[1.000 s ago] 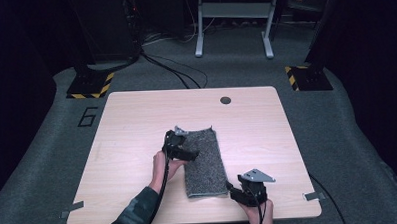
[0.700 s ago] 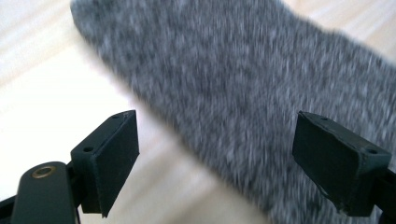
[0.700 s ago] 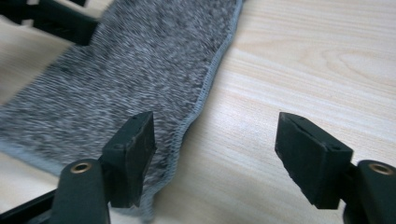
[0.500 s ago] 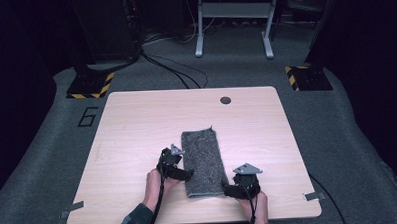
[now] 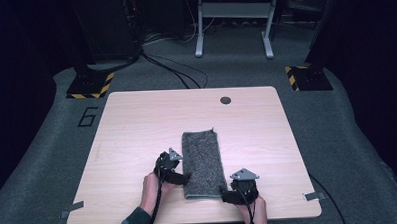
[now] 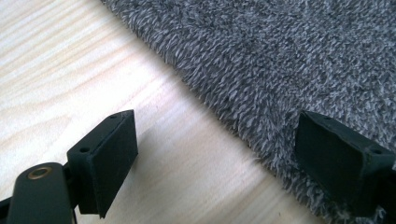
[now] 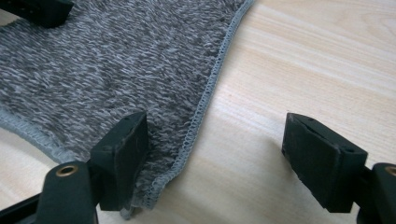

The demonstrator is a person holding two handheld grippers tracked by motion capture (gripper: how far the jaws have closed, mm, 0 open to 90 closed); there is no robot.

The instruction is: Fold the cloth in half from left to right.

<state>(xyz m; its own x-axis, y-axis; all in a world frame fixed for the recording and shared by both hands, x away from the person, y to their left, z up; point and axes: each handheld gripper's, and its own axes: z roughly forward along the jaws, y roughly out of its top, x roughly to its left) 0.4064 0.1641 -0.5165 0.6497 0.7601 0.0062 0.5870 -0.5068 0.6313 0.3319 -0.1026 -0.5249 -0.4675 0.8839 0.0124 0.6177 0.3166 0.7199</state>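
A lab: hazard-striped stand bases [image 5: 90,87], floor cables [image 5: 172,69], and a bare wooden table [image 5: 137,124].

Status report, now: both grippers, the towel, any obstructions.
Left gripper open at grey towel's left edge. Right gripper open, straddling its near right corner. Towel flat, folded narrow. Nothing in the way.

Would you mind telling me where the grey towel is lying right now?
In the high view the folded grey towel lies flat near the table's front edge, slightly right of centre, between the left gripper and the right gripper.
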